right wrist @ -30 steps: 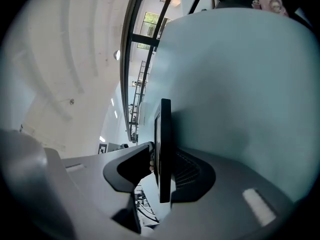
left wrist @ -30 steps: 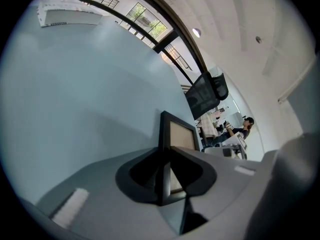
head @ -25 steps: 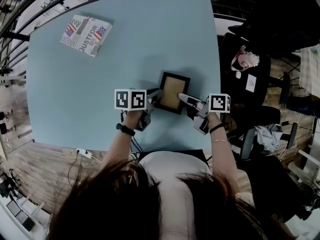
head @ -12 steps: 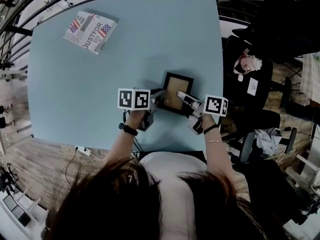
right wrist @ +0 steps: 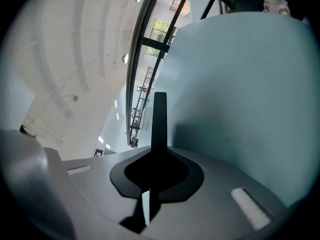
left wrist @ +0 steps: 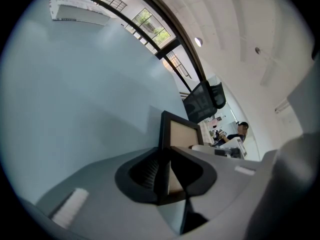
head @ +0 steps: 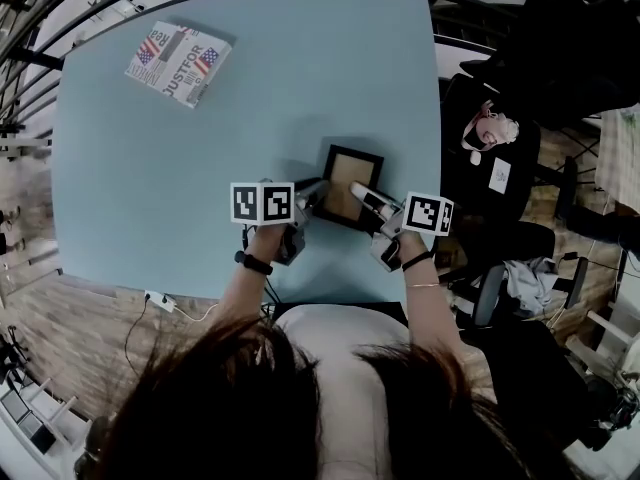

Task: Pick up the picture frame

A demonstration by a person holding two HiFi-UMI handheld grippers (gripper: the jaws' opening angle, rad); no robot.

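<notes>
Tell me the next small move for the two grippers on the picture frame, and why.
Probably raise both grippers together, keeping the frame level. The left gripper is shut on the picture frame at its left edge. The right gripper has just been closing its jaws on the right edge, which stands between them. The frame seems to lie on the blue table, so a lift comes next.

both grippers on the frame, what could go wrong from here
The right gripper has just been closing on a thin edge of the picture frame; that edge could slip out. The left gripper pinches the other side, so an uneven lift may twist it or drop it onto the table.
</notes>
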